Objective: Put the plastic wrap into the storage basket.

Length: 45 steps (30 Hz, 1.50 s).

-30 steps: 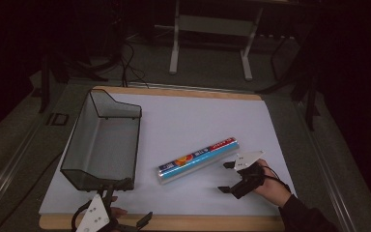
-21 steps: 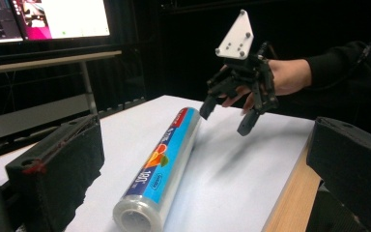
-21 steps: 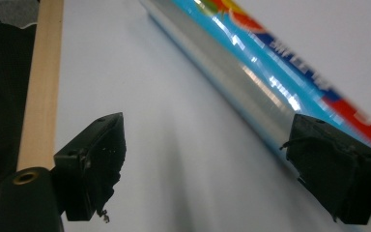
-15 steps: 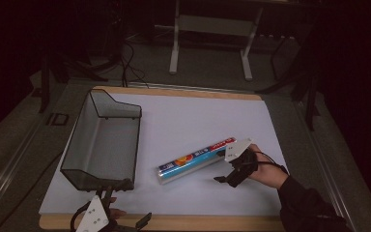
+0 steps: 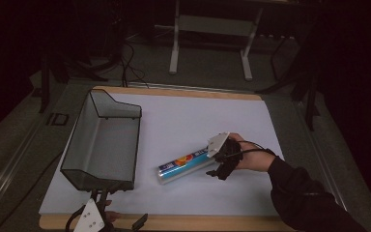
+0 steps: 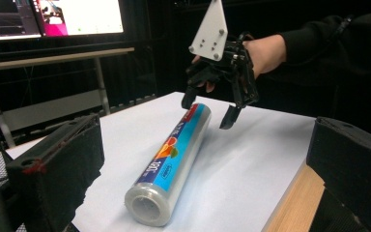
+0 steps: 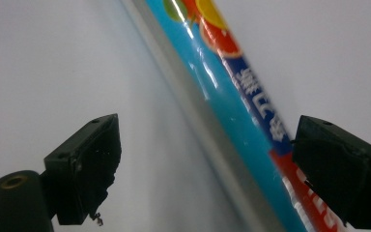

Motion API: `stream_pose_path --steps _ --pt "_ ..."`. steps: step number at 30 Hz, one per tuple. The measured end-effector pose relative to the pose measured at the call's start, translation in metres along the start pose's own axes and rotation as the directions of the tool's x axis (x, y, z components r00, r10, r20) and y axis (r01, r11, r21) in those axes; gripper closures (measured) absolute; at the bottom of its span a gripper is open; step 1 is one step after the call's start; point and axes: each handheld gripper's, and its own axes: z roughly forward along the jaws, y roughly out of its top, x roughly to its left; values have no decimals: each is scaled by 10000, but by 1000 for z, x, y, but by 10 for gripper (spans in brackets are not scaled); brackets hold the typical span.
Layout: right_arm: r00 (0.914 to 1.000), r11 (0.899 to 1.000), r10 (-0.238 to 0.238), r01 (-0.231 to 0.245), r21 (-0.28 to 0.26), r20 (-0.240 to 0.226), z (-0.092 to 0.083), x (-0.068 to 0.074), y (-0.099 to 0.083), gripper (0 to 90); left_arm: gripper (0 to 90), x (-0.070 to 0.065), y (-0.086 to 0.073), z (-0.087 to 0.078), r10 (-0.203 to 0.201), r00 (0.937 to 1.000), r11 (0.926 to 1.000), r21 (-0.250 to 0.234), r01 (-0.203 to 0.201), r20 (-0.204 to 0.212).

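Right gripper (image 5: 217, 164) hangs w/ jaws spread wide, astride the right end of the roll (image 5: 186, 166), one jaw each side; in the right gripper view the roll (image 7: 232, 116) runs between the jaws w/ a gap on both sides, so nothing is gripped. In the left gripper view that gripper (image 6: 207, 108) shows one jaw at the roll's (image 6: 174, 162) far end, the other off to the side above the sheet. Left gripper (image 5: 111, 222) sits at the table's near edge, jaws well apart, empty, a hand (image 5: 110, 216) partly visible behind it. Roll lies on its side on the white sheet (image 5: 183, 121), angled, mid-table, blue label w/ fruit print, clear film end toward the left gripper. Nothing sits between roll and basket (image 5: 104, 140). The dark mesh basket stands on the sheet's left part, near the roll but apart, open top, nothing seen inside. Beyond the table: a metal stand (image 5: 210, 41) and cables on the floor; screens (image 6: 53, 19) glow in the left gripper view.
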Motion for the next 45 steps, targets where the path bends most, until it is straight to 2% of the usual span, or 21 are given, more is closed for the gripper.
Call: stream_pose_path --steps 5,6,8,9,15,20,24,27,30,35,37,41,43,45 --pt "9961 9948 -887 886 507 -2 2 -9 16 138 6 -1 0 -1 19 10000 10000 6 -19 -58" --pt "9958 9939 -894 904 639 -176 2 -11 18 138 6 -1 0 -2 14 10000 10000 14 -14 -73" --pt "9941 9907 -1067 1079 830 -182 4 -16 23 151 6 -1 0 -2 9 9999 10000 23 -8 -100" --pt "9930 9888 -1119 1150 952 -369 5 -18 24 151 6 -1 0 -2 5 9999 10000 19 -5 -111" --pt "9863 9728 -1441 1560 1715 -796 14 -28 35 161 6 -2 -1 -4 -11 9998 10000 6 11 -205" --pt "9807 9625 -1534 1761 2062 -1216 23 -32 44 162 6 -2 -1 -5 -23 9996 10000 15 24 -266" --pt "9749 9467 -1654 1992 2532 -1489 31 -32 50 162 6 -2 -1 -5 -37 9996 10000 18 37 -266" --pt "9697 9373 -1821 2212 2693 -1630 38 -32 53 162 6 -1 -1 -5 -47 9997 10000 35 48 -245" --pt "9595 9155 -2126 2617 3057 -1846 46 -32 54 162 6 -2 -1 -6 -48 9997 10000 8 48 -223" --pt "9439 8895 -2350 3051 3401 -2322 60 -30 55 162 6 -1 -1 -6 -90 9998 10000 -5 89 -184" --pt "9407 8798 -2279 3096 3608 -2513 66 -31 55 175 6 -1 -1 -6 -113 9998 9999 -18 113 -156" --pt "9357 8581 -2398 3289 3944 -2587 76 -31 56 195 6 -2 -1 -6 -103 9999 9999 -44 103 -104" --pt "9335 8573 -2497 3366 3895 -2573 80 -30 56 193 6 -2 -1 -6 -128 9999 9999 -23 128 -62" --pt "9326 8520 -2424 3364 4011 -2672 84 -29 57 193 6 -2 -1 -6 -143 9999 9999 -29 143 -27"
